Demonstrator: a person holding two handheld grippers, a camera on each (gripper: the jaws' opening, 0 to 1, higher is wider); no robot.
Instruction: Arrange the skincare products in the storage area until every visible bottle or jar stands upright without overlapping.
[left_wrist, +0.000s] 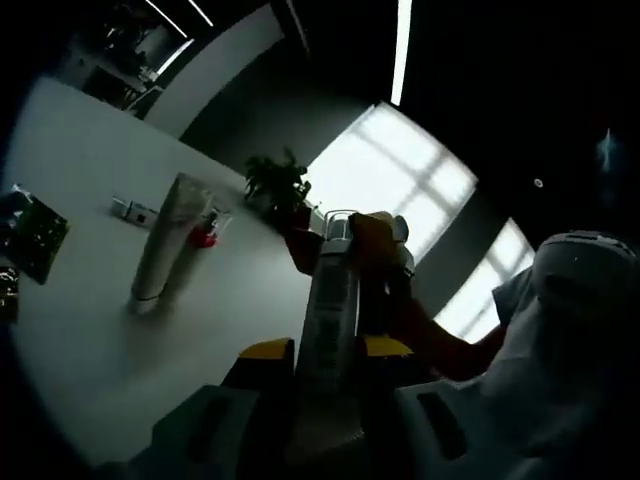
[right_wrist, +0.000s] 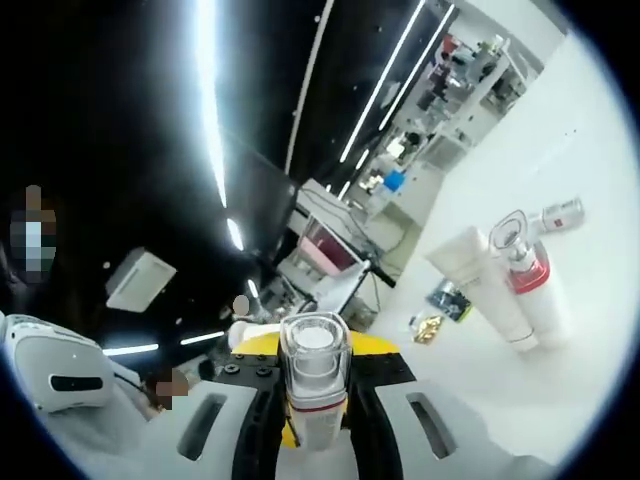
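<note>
White bench (right_wrist: 560, 130). White tube (right_wrist: 482, 283) beside a white bottle (right_wrist: 538, 290) banded red with a clear cap. The held bottle (right_wrist: 316, 385) is white, red-banded, clear-capped, between yellow-tipped black fingers (right_wrist: 371, 347). Green plant (left_wrist: 276, 183).

Smooth white table (left_wrist: 90, 330), clear-capped glossy bottle (right_wrist: 316, 385)

Both claws (left_wrist: 325, 365) (right_wrist: 315, 400) clamped, raised.

White table (left_wrist: 90, 340) with tube (left_wrist: 168, 240), bottle (left_wrist: 203, 235)
</note>
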